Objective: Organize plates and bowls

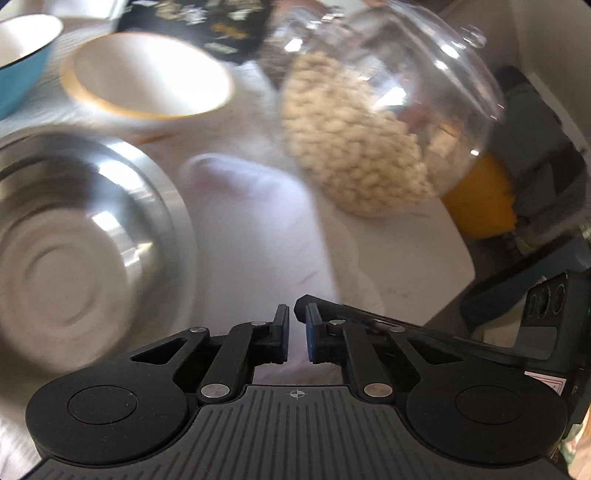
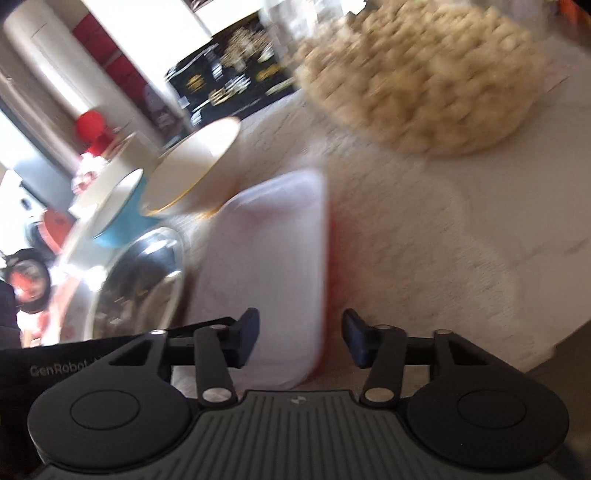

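A white rectangular plate (image 1: 266, 221) lies on the pale marble table, seen edge-on and blurred; it also shows in the right wrist view (image 2: 269, 266). My left gripper (image 1: 296, 334) is nearly shut, its jaws a narrow gap apart over the plate's near end; whether they pinch it is unclear. My right gripper (image 2: 300, 341) is open with the plate's near edge between its jaws. A steel bowl (image 1: 74, 236) sits left. A white bowl with a gold rim (image 1: 147, 74) and a blue bowl (image 1: 22, 55) stand behind it.
A round glass jar of pale nuts (image 1: 373, 122) stands at the back right, also in the right wrist view (image 2: 417, 74). A black patterned box (image 1: 207, 22) sits behind. The table edge (image 1: 465, 254) runs along the right, with a yellow object (image 1: 480, 199) beyond.
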### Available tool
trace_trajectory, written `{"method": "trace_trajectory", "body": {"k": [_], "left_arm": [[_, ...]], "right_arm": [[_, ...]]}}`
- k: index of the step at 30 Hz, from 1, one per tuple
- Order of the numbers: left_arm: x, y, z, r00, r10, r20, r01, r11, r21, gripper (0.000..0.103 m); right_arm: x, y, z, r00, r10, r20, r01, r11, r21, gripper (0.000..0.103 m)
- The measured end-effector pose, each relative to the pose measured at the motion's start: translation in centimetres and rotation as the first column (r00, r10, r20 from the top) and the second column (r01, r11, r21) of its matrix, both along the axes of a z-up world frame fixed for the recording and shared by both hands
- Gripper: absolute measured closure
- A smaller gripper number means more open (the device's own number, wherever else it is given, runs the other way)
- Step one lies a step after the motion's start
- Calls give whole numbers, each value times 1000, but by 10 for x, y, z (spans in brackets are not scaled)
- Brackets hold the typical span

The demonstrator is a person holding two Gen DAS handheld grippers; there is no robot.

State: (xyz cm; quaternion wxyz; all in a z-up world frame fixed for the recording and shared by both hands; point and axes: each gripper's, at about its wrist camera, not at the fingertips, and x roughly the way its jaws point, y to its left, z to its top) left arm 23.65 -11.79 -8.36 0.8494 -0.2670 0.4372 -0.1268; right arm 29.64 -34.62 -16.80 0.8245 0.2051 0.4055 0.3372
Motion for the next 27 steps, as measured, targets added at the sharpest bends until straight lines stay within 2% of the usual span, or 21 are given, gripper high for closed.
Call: {"method": "trace_trajectory", "body": {"k": [3,6,8,10,12,14,16,19,23,27], "left_arm": [[16,-17,-2,998,-58,33,59,998,-6,92],[24,-24,1,994,-104,27,105,994,-17,92],[24,-20,12,989,-144,34,145,989,-33,92],[26,-11,28,987,-162,17,161,987,26,92],[30,3,40,993,-118,-12,119,985,123,92],[35,18,49,998,-55,-31,61,970,235,92],[45,27,50,998,-15,-64,35,949,315,91],[59,32,41,993,-15,-117,54,938,343,91],[72,26,33,993,-29,-112,67,937,342,91],[88,19,19,987,-46,-151,104,910,402,91]], "right_arm": [[8,-20,-5,998,-57,-40,57,998,6,54],[9,-30,-7,994,-109,-32,108,994,-16,53],[7,-32,-7,992,-123,-20,122,992,-29,52],[7,-33,-7,994,-110,-24,110,994,-22,52],[6,-27,-5,996,-85,-38,85,996,-16,48],[4,-20,-3,997,-66,-49,65,998,-23,43],[2,-15,-3,997,-49,-59,47,998,-32,42],[-2,-13,-5,996,-36,-79,34,999,-32,42],[-2,-14,-12,988,-17,-152,16,1000,-11,42],[-4,-13,-14,986,7,-167,-5,1000,12,41]]}}
